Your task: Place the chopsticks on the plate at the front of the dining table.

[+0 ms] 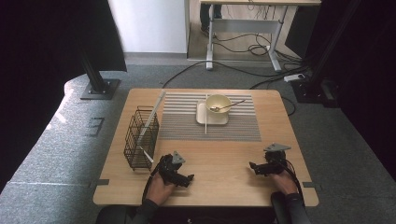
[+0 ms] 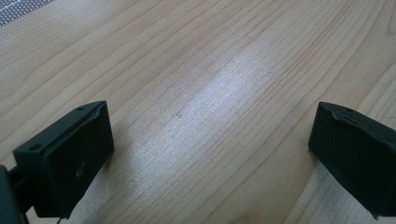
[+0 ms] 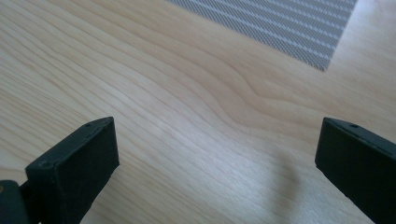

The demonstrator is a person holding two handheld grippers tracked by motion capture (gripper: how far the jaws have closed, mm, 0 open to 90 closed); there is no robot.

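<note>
On the wooden table (image 1: 219, 163) lies a grey striped placemat (image 1: 233, 126). On it sits a square cream plate (image 1: 201, 116) carrying a cream bowl (image 1: 218, 103) with a spoon (image 1: 233, 104) resting in it. A thin stick (image 1: 206, 114) lies across the plate. My left gripper (image 1: 189, 179) rests low near the front edge, open, with bare wood between its jaws (image 2: 210, 135). My right gripper (image 1: 254, 167) rests at the front right, also open over bare wood (image 3: 215, 154); a corner of the placemat (image 3: 289, 28) lies beyond it.
A black wire basket (image 1: 140, 137) stands at the table's left, with a flat pale board (image 1: 152, 116) and a stick leaning in it. Beyond the table are black stand bases (image 1: 100, 88), floor cables (image 1: 243, 70) and a desk frame (image 1: 243, 28).
</note>
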